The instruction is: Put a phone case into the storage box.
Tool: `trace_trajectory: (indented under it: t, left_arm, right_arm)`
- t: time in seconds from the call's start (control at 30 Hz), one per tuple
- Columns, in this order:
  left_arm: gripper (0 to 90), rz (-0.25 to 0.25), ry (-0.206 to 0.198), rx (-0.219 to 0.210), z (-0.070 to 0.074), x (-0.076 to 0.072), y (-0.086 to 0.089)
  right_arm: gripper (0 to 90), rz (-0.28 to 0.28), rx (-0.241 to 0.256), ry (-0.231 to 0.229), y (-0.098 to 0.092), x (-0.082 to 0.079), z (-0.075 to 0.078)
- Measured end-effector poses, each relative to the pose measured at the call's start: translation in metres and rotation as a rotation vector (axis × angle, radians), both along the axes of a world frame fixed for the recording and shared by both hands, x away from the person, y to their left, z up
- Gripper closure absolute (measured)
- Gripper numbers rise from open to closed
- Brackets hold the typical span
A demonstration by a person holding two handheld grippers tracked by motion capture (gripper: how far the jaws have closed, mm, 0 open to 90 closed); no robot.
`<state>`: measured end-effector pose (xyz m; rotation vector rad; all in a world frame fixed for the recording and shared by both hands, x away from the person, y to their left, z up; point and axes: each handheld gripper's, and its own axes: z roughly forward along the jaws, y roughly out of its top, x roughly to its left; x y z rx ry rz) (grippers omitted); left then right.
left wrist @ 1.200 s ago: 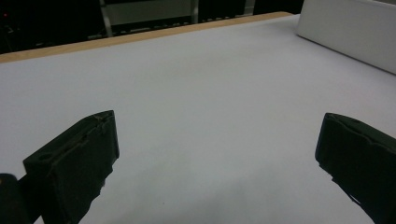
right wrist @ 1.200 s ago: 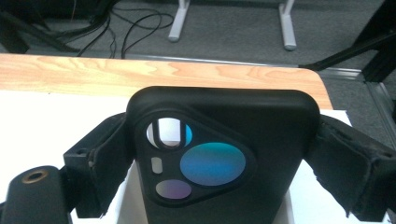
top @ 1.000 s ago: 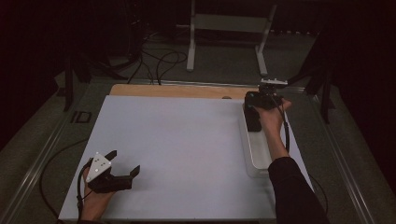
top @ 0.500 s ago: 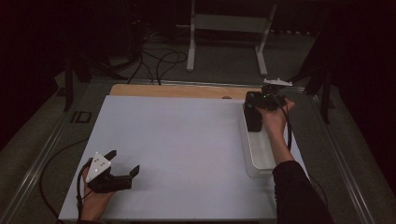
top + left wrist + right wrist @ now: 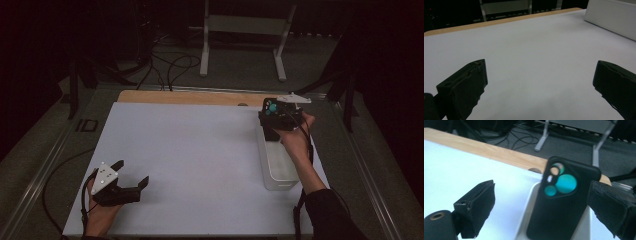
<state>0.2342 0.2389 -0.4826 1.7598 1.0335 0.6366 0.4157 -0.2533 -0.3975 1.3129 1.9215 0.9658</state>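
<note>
Meanwhile, right tool (image 5: 541, 207) released around phone (image 5: 561, 202) above bin's (image 5: 277, 177) far edge.

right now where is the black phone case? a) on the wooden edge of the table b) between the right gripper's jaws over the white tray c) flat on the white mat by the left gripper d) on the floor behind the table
b: the right gripper view shows the phone case upright between the jaws of the right gripper, above the far end of the white tray.
</note>
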Motion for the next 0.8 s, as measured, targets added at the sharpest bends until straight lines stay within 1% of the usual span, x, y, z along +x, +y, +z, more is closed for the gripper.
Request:
trace_trajectory:
  t: [0.03,0.07,0.1,0.13,0.2,0.23,0.27,0.3,0.33,0.37,0.43,0.5,0.6,0.67,0.7,0.73,0.8]
  left_arm:
    - [0.2,0.001,0.0,-0.001,0.0,0.0,0.0]
    - [0.1,0.001,0.0,-0.001,0.0,0.0,0.0]
    - [0.1,0.002,0.001,0.001,0.001,0.0,0.0]
    - [0.1,0.001,0.002,0.001,0.001,0.0,0.0]
    - [0.1,0.001,0.002,0.005,0.002,0.0,0.0]
    - [0.1,0.0,0.0,0.007,0.002,0.0,0.0]
    - [0.1,0.0,0.0,0.007,0.002,0.0,0.0]
    - [0.1,-0.001,-0.003,0.01,0.004,0.0,0.001]
    - [0.1,0.001,-0.004,0.007,0.004,-0.001,0.001]
    - [0.1,0.002,-0.007,0.007,0.005,-0.001,0.001]
    - [0.1,0.004,-0.01,0.007,0.006,-0.001,0.002]
    - [0.1,0.004,-0.011,0.005,0.007,-0.002,0.003]
    - [0.1,0.004,-0.015,0.005,0.007,-0.002,0.004]
    - [0.1,0.002,-0.017,0.002,0.008,-0.002,0.004]
    - [0.1,0.001,-0.017,0.004,0.008,-0.002,0.004]
    - [0.1,0.0,-0.019,0.003,0.008,-0.002,0.004]
    - [0.1,-0.002,-0.022,0.004,0.009,-0.003,0.004]
  right_arm:
    - [8.3,0.012,-0.002,-0.003,0.001,-0.003,0.0]
    - [8.3,0.012,-0.002,-0.003,0.001,-0.003,0.0]
    - [8.3,0.022,-0.002,-0.005,0.002,-0.007,0.0]
    - [8.3,0.044,0.007,-0.013,0.004,-0.016,0.001]
    - [8.3,0.07,0.013,-0.03,0.005,-0.026,0.001]
    - [8.3,0.078,0.019,-0.033,0.006,-0.029,0.001]
    - [8.3,0.078,0.019,-0.033,0.006,-0.029,0.001]
    - [8.3,0.088,0.024,-0.037,0.007,-0.033,0.001]
    - [8.3,0.107,0.036,-0.047,0.007,-0.043,0.0]
    - [8.3,0.116,0.042,-0.048,0.007,-0.047,-0.001]
    - [8.3,0.132,0.064,-0.05,0.007,-0.056,-0.003]
    - [8.3,0.151,0.066,-0.068,0.007,-0.069,-0.006]
    - [8.3,0.169,0.093,-0.099,0.004,-0.087,-0.014]
    - [8.3,0.173,0.096,-0.099,0.003,-0.097,-0.018]
    - [8.3,0.175,0.093,-0.111,0.001,-0.102,-0.02]
    - [8.3,0.174,0.102,-0.119,0.0,-0.107,-0.022]
    - [8.3,0.191,0.108,-0.131,-0.004,-0.118,-0.026]
